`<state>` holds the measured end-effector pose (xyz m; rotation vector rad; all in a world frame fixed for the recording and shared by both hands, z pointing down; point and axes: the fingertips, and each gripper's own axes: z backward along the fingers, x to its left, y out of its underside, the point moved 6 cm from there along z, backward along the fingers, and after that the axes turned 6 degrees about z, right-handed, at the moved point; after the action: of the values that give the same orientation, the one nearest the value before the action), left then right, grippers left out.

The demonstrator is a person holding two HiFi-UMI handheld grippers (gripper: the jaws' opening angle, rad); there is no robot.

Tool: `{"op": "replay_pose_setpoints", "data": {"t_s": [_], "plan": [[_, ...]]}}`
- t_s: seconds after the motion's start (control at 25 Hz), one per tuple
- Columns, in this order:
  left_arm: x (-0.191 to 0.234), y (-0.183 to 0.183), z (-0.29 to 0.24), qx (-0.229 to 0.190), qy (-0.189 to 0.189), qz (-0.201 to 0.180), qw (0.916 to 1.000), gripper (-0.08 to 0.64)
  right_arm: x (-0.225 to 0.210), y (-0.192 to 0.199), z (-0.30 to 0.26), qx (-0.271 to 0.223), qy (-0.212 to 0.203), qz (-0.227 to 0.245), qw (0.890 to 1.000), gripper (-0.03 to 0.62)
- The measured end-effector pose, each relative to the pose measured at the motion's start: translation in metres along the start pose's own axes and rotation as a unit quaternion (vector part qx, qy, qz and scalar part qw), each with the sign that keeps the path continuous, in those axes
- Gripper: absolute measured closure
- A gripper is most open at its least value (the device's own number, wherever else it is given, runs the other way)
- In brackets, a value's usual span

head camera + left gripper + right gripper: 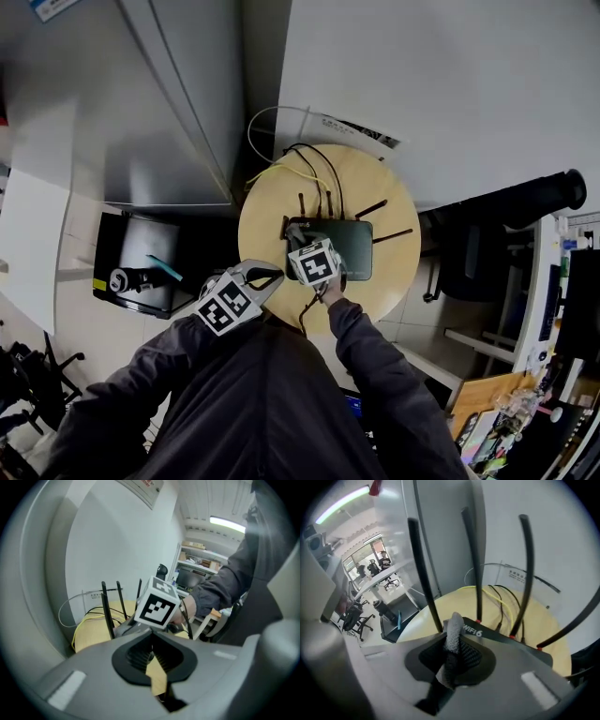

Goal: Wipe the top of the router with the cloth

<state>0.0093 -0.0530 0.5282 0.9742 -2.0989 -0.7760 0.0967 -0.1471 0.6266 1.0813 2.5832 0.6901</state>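
A black router (352, 248) with several upright antennas lies on a round pale-wood table (267, 211). My right gripper (302, 234) is over the router's left end, shut on a grey cloth (453, 625) that sticks up between its jaws. In the right gripper view the router's top (506, 639) lies just beyond the cloth, and whether the two touch is hidden. My left gripper (272, 276) hangs at the table's near-left edge, shut with nothing in it (152, 657). From it I see the antennas (108, 613) and the right gripper's marker cube (158, 604).
Yellow and black cables (305, 169) run from the router's back over the table's far edge. A black box with small items (141, 262) stands on the floor to the left. A grey partition (159, 103) is behind; an office chair (469, 258) is to the right.
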Motion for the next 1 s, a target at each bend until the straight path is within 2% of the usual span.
{"op": "replay_pose_setpoints", "data": {"t_s": [0.12,0.24,0.36,0.52,0.68,0.76,0.84,1.0], "plan": [[0.0,0.003,0.005,0.0,-0.006,0.005,1.0,0.56,0.01,0.002,-0.012,0.018,-0.006,0.008,1.0,0.555],[0.002,0.006,0.009,0.0,-0.011,0.004,0.9999,0.56,-0.009,0.022,-0.007,0.037,0.01,-0.009,0.999,0.555],[0.006,0.008,0.012,0.0,-0.013,0.005,0.9999,0.56,-0.053,0.051,0.014,0.041,0.049,-0.045,0.997,0.555],[0.008,0.013,0.014,0.004,-0.012,0.005,0.9999,0.56,-0.119,0.111,0.054,0.066,0.115,-0.11,0.985,0.555],[0.013,0.016,0.016,0.013,-0.017,-0.008,0.9998,0.56,-0.153,0.145,0.077,0.074,0.134,-0.154,0.976,0.555],[0.013,0.016,0.016,0.016,-0.019,-0.014,0.9996,0.56,-0.15,0.14,0.081,0.068,0.141,-0.149,0.976,0.555],[0.013,0.015,0.015,0.018,-0.021,-0.022,0.9994,0.56,-0.13,0.123,0.079,0.048,0.13,-0.123,0.983,0.555],[0.013,0.015,0.013,0.02,-0.021,-0.027,0.9992,0.56,-0.057,0.078,0.049,0.024,0.056,-0.06,0.996,0.555]]}}
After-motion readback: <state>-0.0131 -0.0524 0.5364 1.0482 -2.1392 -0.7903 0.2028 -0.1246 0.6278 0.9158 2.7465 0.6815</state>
